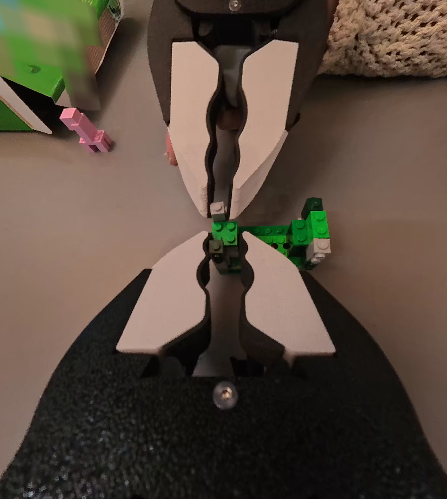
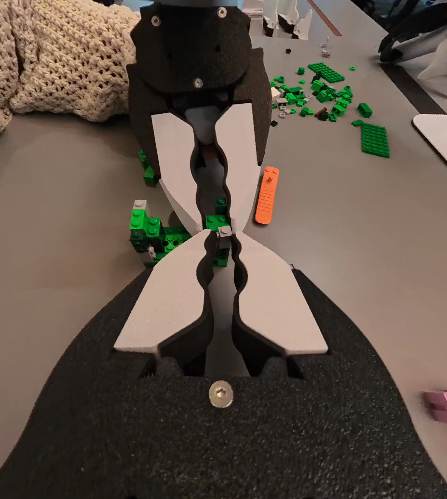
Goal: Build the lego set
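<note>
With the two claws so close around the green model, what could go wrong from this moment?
1. The right claw pinches the small grey brick only at its tips, so the brick may twist or slip when pressed down.
2. The left claw grips only one end of the green model; a push there could tilt it or break the far tower off.
3. The claw tips nearly touch and may collide.

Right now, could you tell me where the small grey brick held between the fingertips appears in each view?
Left wrist view: the small grey brick sits just above centre, at the far gripper's tips.
Right wrist view: just below centre, at the near gripper's tips.
Shared landmark: the green lego build.
</note>
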Demonstrator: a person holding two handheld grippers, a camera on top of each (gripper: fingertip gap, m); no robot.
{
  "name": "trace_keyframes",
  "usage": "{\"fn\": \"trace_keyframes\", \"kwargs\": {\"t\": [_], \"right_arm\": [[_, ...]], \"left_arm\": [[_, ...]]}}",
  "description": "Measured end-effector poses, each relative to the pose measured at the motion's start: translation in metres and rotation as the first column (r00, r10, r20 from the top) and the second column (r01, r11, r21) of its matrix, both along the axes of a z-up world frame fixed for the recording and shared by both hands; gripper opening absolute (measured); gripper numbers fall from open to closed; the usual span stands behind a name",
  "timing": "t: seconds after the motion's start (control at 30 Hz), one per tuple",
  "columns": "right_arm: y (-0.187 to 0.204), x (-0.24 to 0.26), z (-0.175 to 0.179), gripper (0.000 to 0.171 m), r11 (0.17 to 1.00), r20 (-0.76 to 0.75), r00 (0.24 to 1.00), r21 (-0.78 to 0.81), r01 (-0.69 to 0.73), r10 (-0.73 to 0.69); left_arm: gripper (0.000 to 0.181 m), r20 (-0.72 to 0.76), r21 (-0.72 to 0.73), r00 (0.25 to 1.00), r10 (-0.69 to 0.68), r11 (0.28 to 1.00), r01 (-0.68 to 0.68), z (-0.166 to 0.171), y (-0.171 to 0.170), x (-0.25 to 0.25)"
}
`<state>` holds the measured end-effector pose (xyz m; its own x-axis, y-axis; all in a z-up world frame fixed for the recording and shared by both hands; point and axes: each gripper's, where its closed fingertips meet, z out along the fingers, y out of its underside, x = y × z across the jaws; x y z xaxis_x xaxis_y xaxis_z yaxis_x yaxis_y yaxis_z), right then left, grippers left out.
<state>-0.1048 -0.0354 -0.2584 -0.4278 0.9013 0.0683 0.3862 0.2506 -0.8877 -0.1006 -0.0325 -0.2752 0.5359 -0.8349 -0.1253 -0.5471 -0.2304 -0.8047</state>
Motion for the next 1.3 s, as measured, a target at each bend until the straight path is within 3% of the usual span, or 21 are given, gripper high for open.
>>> {"fn": "trace_keyframes", "kwargs": {"t": [0.33, 0.4, 0.5, 0.8, 1.3], "right_arm": [[-0.0008, -0.0002, 0.0017, 0.011, 0.996, -0.014, 0.996, 0.002, 0.085, -0.085], [-0.0046, 0.0039, 0.0057, 0.022, 1.000, -0.042, 0.999, -0.003, 0.025, -0.025], [0.0017, 0.0075, 0.0001, 0.023, 1.000, 0.003, 1.000, -0.003, -0.015, 0.015], [-0.0013, 0.0028, -0.0039, 0.009, 0.995, 0.043, 0.994, -0.023, -0.096, 0.097], [0.0002, 0.0019, -0.0041, 0.010, 0.996, 0.056, 0.995, -0.040, 0.082, -0.079]], "left_arm": [[0.018, 0.005, 0.000, 1.000, -0.001, 1.000, 0.001, 0.0002, -0.0018, 0.0004], [0.018, 0.016, 0.000, 1.000, -0.012, 1.000, 0.012, 0.0004, -0.0019, 0.0005], [0.017, 0.031, -0.010, 0.999, -0.030, 0.999, 0.030, 0.0005, -0.0023, 0.0010], [0.017, 0.055, -0.023, 0.997, -0.047, 0.999, 0.048, 0.0008, -0.0027, 0.0016], [0.017, 0.056, -0.027, 0.998, -0.009, 1.000, 0.010, 0.0006, -0.0025, 0.0016]]}}
